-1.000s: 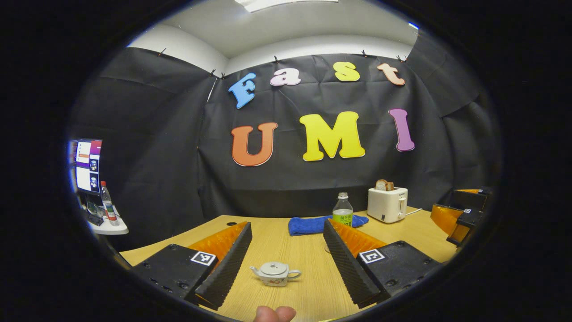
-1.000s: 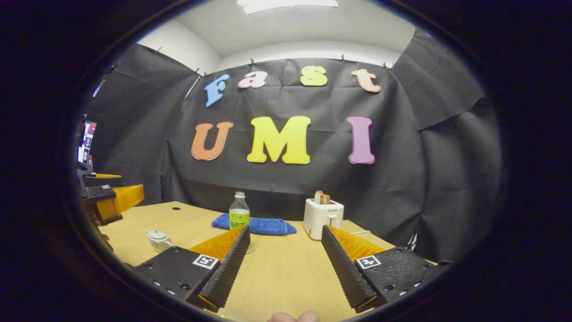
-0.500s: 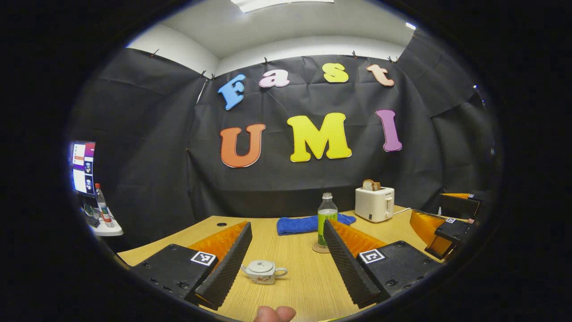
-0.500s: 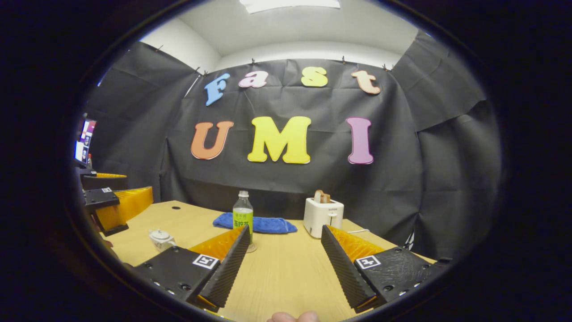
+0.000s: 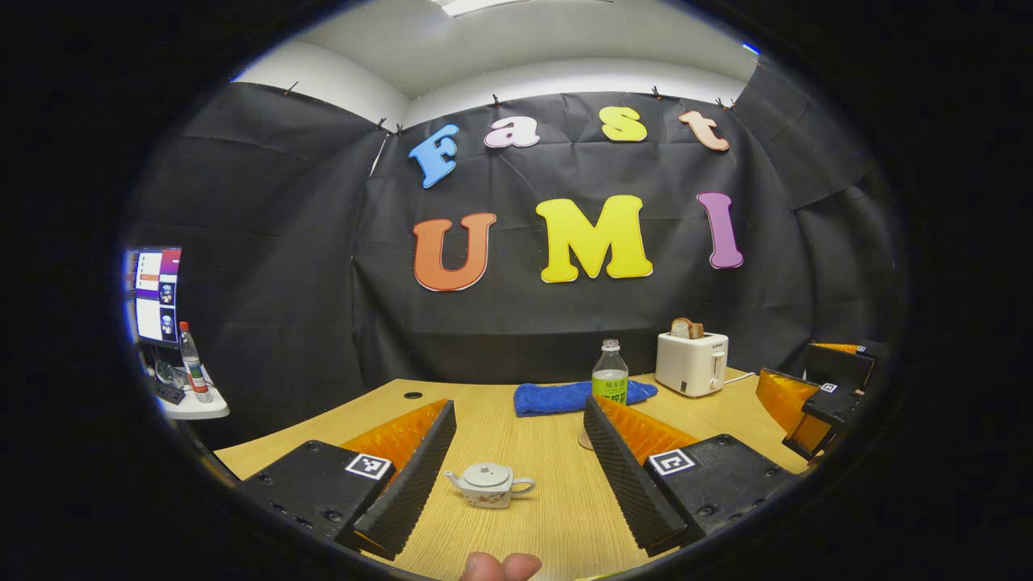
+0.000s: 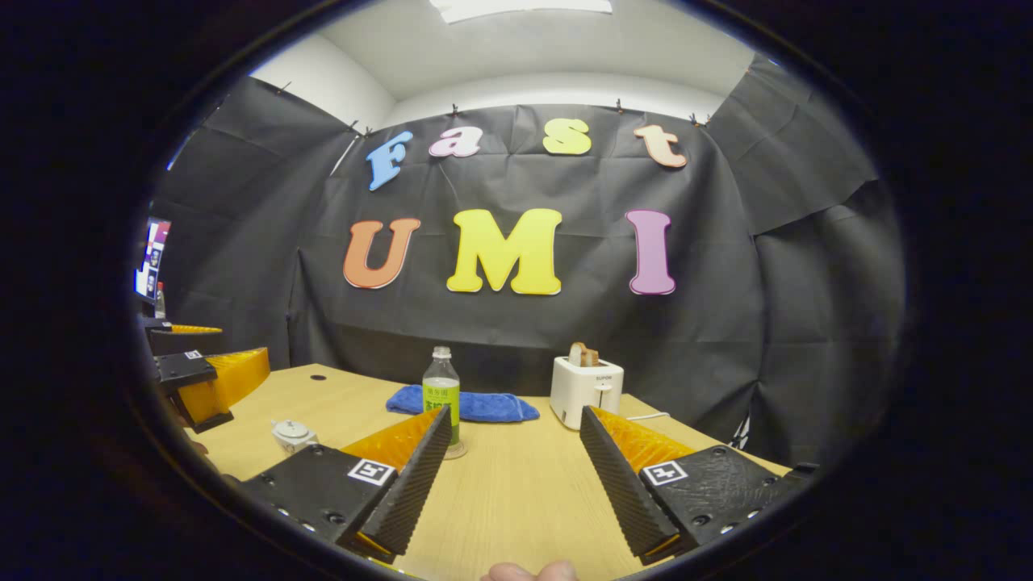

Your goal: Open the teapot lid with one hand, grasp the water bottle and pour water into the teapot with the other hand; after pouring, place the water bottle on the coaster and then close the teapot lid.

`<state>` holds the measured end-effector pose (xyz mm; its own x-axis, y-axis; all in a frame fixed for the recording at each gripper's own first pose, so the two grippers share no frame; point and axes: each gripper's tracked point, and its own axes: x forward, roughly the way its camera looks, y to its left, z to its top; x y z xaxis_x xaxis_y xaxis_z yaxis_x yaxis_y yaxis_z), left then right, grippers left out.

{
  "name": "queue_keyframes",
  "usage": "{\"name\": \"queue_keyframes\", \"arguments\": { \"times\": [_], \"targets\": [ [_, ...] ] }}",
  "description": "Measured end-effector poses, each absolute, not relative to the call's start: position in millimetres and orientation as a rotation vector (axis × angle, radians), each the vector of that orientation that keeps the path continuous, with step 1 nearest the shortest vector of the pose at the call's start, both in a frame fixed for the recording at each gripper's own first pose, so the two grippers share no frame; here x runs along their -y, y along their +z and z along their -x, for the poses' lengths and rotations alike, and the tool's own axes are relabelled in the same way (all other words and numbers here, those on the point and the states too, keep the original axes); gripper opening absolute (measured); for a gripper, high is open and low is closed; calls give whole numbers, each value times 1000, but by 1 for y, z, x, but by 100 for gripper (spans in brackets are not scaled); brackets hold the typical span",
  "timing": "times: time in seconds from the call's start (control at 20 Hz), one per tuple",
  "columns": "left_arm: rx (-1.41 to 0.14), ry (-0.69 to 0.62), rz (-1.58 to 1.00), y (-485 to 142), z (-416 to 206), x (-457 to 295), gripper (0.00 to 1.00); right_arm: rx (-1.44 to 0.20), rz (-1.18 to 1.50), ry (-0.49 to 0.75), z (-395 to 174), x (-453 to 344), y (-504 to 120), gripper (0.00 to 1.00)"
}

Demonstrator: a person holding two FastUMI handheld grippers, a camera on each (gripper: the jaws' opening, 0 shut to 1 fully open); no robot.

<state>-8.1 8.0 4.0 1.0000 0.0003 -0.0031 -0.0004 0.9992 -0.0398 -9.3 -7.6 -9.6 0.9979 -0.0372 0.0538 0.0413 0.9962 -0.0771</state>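
Note:
A small white teapot (image 5: 490, 486) with its lid on stands on the wooden table (image 5: 557, 516), between the fingers of my open left gripper (image 5: 516, 476) and a little ahead of them. In the right gripper view the teapot (image 6: 292, 436) sits at the far left. A clear water bottle (image 5: 610, 379) with a green label stands upright on a round coaster (image 6: 453, 452), partly behind one finger in both views. My right gripper (image 6: 512, 476) is open over bare table, the water bottle (image 6: 441, 391) just left of its left finger.
A blue cloth (image 5: 575, 397) lies at the back of the table. A white toaster (image 5: 691, 363) with bread stands to its right. A side table with a screen and another bottle (image 5: 192, 365) stands off to the left. The other gripper (image 6: 211, 378) hovers at the left edge.
The left gripper view swung left and then back right, so the teapot sits nearly centred between its fingers again. The right gripper drifted slightly, the bottle edging toward its left finger.

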Motion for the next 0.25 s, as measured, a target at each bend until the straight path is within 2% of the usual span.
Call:
{"name": "queue_keyframes", "arguments": {
  "times": [0.25],
  "targets": [
    [-5, -12, 38, 3, 9, -5, 99, 62, 86, -37, 9, 6, -6, 95]
  ]
}}
